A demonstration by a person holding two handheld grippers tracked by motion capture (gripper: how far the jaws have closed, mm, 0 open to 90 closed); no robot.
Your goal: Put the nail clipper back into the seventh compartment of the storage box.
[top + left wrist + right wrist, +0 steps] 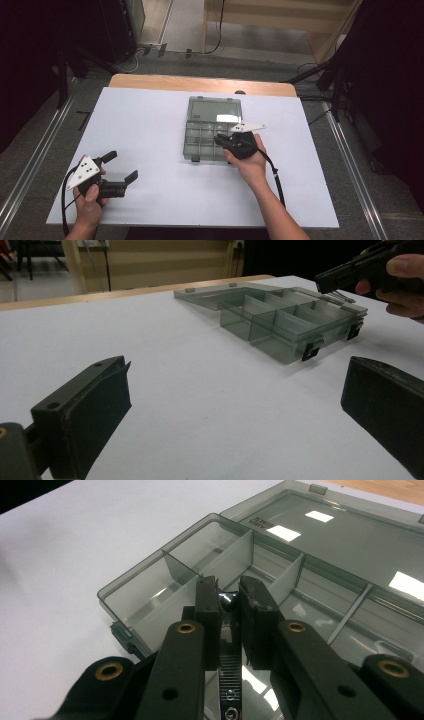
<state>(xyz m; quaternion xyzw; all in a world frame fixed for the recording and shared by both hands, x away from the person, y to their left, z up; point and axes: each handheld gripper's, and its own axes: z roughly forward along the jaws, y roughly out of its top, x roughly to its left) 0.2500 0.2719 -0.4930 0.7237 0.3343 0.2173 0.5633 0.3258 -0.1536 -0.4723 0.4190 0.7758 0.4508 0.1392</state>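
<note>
A small metal piece, probably a nail clipper (229,680), sits pinched between the jaws of the right hand-held gripper (229,596), which are closed on it just above the compartment box (196,134). The shiny strip runs down between the two black jaws, and its far end pokes out over a cell near the box's front edge; whether it touches a divider is hard to tell.

The compartment box is one smoky, see-through plastic case lying near the middle of the desk (150,130), its lid folded flat open on the far side. In the right gripper view, thin dividers split the tray into cells, and they look empty. Two dark latches show on the box's front wall in the left gripper view.

To the left of the box and nearer the person, the left hand-held gripper (119,167) is held low over bare desk, its jaws wide apart with nothing between them. Nothing stands between it and the box. Two hands, two grippers, one box; a cable trails from each gripper back toward the person.
</note>
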